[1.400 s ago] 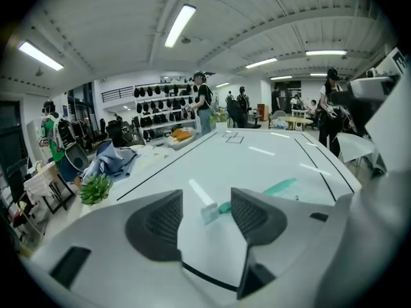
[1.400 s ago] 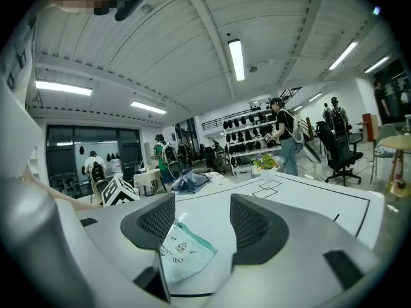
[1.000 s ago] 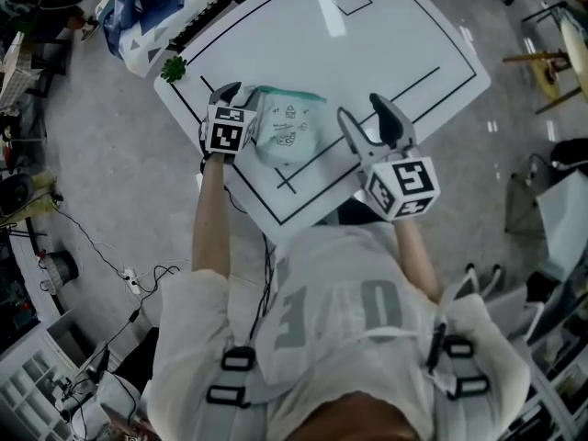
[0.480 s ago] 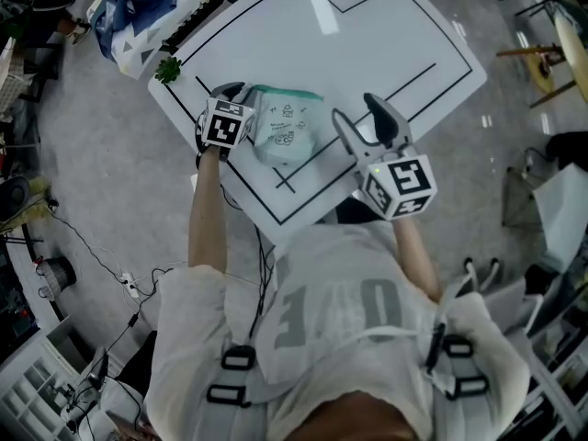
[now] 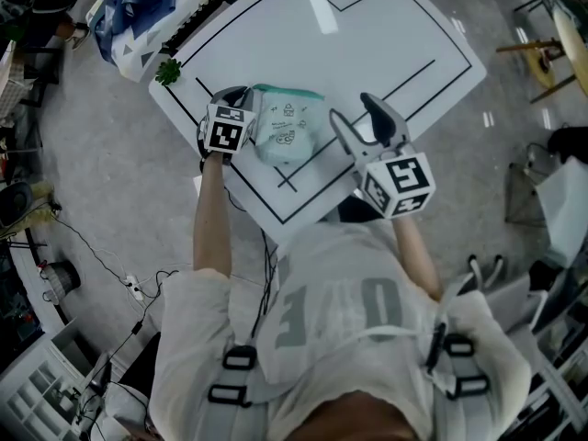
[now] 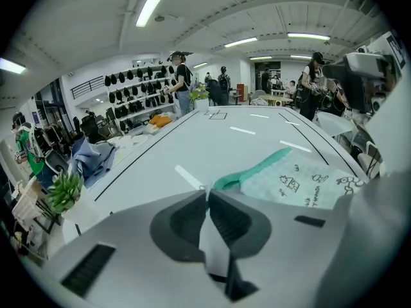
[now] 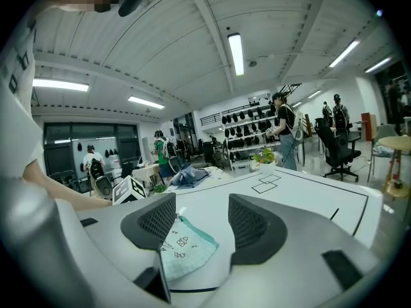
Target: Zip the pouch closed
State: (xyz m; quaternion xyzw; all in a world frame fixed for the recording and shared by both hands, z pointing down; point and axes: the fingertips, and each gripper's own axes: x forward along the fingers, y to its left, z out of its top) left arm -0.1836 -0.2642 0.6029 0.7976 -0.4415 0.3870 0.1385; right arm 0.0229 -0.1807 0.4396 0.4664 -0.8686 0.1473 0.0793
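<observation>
A pale pouch (image 5: 287, 125) with teal trim and small black drawings lies flat on the white table (image 5: 367, 44). My left gripper (image 5: 241, 97) is at the pouch's left end. In the left gripper view its jaws have just been closing, and its tips (image 6: 207, 190) now meet on a thin light tab at the teal corner of the pouch (image 6: 295, 181). My right gripper (image 5: 352, 108) hovers to the right of the pouch, open and holding nothing. In the right gripper view the pouch (image 7: 186, 246) lies ahead, low between the spread jaws (image 7: 202, 222).
Black lines mark the table top. A small green plant (image 5: 172, 70) stands at the table's left corner, with a blue bag (image 5: 138, 7) beyond it. The table's near edge runs just in front of the person's body. Cables lie on the floor at left.
The left gripper has stayed at the pouch's left end, shifting only slightly. The pouch and the right gripper are where they were.
</observation>
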